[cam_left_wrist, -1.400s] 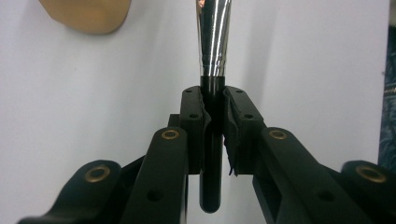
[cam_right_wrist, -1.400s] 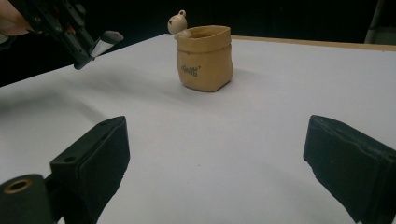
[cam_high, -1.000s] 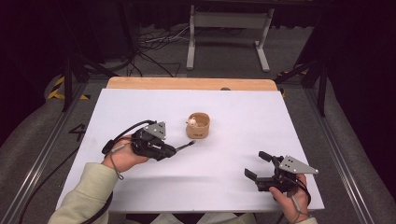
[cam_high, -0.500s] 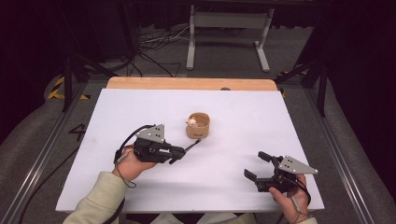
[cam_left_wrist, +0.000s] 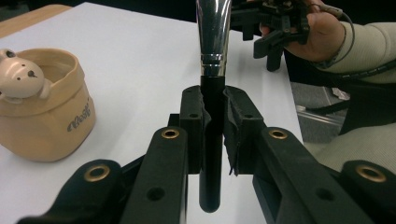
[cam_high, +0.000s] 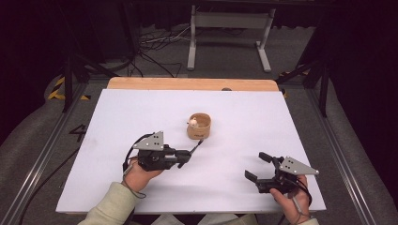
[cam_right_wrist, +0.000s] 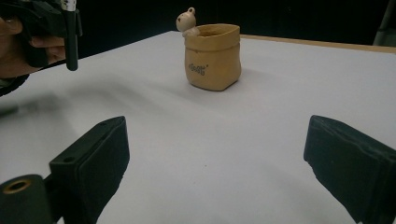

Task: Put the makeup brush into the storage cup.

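I hold a black-handled brush clamped in my left tool, its tip aimed at the tan bear pot just ahead on the white worktop; my right tool rests near the front edge, jaws wide and empty. The risk, as I judge it: the slim handle could pivot in the pads, or the tip could catch the pot's rim and tip the light pot over (it stands free, nothing bracing it). Count: one brush, one pot with one bear figure on its rim, two tools.
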The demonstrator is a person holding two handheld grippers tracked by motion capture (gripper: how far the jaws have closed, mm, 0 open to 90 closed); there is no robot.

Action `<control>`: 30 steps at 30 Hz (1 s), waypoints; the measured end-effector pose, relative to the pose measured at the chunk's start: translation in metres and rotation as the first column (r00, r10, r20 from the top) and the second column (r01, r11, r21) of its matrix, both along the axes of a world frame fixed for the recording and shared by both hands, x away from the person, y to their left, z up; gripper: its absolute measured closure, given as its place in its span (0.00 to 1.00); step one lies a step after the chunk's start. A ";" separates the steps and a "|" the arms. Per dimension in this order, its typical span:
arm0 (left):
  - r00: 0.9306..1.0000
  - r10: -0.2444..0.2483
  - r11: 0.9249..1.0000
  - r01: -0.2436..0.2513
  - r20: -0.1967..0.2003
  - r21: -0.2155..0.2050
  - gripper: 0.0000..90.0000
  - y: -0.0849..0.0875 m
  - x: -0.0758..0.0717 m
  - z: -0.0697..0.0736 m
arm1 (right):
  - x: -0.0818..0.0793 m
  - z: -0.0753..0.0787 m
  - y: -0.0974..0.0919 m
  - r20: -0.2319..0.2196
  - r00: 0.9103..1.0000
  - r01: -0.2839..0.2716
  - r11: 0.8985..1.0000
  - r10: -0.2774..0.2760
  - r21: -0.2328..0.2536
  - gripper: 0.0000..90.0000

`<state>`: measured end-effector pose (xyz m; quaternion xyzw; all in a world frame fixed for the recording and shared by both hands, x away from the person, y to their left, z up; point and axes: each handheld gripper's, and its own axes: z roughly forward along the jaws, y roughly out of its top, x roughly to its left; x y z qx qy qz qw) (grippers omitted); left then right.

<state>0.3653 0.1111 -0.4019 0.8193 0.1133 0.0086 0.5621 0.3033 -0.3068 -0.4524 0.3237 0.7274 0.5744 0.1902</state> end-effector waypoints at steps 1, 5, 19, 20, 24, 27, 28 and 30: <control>1.000 0.005 1.000 -0.005 -0.005 -0.018 0.88 0.001 0.000 0.000 | 0.000 0.000 0.000 0.000 1.000 -0.001 1.000 0.001 -0.003 0.08; 1.000 0.014 0.998 -0.014 0.006 -0.054 0.88 0.000 -0.002 -0.004 | 0.000 0.000 0.001 -0.001 1.000 -0.004 1.000 0.004 -0.011 0.08; 0.993 0.073 0.993 -0.064 0.091 -0.101 0.88 -0.010 -0.014 -0.028 | 0.002 0.005 0.007 0.019 0.999 -0.030 1.000 0.030 -0.004 0.06; 0.995 0.068 0.993 -0.059 0.079 -0.104 0.88 -0.011 -0.014 -0.030 | 0.003 0.006 0.008 0.022 0.999 -0.037 0.999 0.038 -0.007 0.05; 0.997 0.057 0.991 -0.050 0.050 -0.122 0.88 -0.012 -0.013 -0.036 | 0.004 0.009 0.014 0.032 0.998 -0.062 0.998 0.062 -0.005 0.04; 0.998 0.056 0.991 -0.050 0.042 -0.120 0.88 -0.012 -0.013 -0.040 | 0.004 0.012 0.019 0.038 0.996 -0.077 0.997 0.077 -0.002 0.03; 0.998 0.058 0.991 -0.053 0.039 -0.122 0.88 -0.013 -0.013 -0.040 | 0.004 0.013 0.021 0.038 0.996 -0.081 0.997 0.081 -0.002 0.03; 0.998 0.056 0.991 -0.050 0.038 -0.125 0.88 -0.013 -0.013 -0.041 | 0.004 0.015 0.025 0.044 0.994 -0.095 0.995 0.095 -0.005 0.04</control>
